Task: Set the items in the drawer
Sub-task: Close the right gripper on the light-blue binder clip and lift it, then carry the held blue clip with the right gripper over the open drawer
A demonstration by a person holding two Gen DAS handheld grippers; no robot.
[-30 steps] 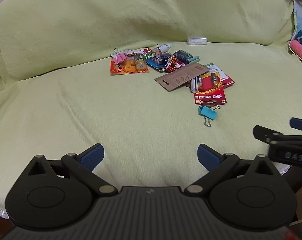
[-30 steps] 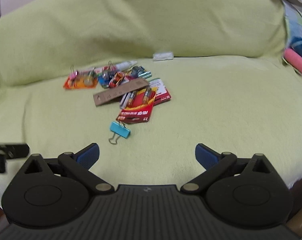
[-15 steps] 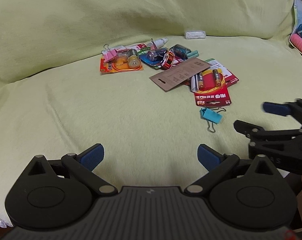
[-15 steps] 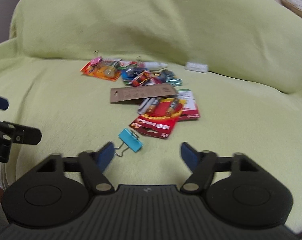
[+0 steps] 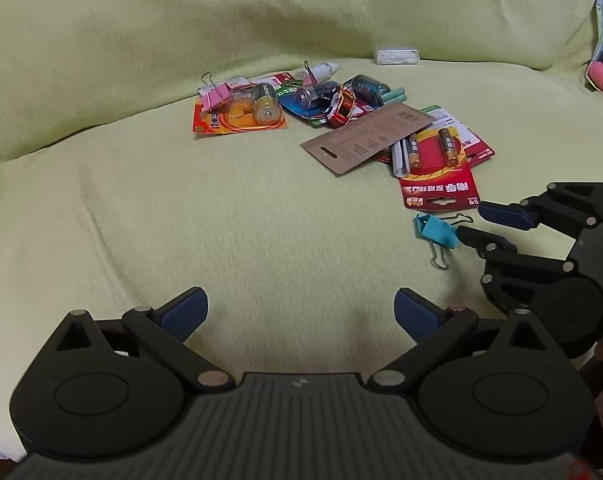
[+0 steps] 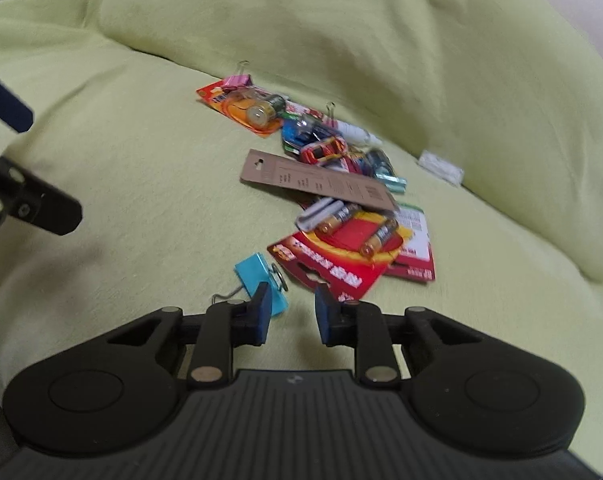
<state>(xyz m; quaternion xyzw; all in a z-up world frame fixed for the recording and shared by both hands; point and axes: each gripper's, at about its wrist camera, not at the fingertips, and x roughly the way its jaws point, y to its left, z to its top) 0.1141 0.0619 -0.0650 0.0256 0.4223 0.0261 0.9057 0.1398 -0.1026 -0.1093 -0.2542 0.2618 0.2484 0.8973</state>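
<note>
Your right gripper (image 6: 289, 312) sat low over the green blanket (image 6: 141, 160), its jaws narrowed but still apart and holding nothing — the blue binder clip (image 6: 261, 280) lay just beyond its left finger, touching or nearly so, near the red battery card (image 6: 333, 260). Your left gripper (image 5: 299, 312) hung wide open, well apart from the clip.

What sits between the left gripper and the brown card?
Nothing: in the left wrist view only bare green cover lies between the left gripper and the brown card.
</note>
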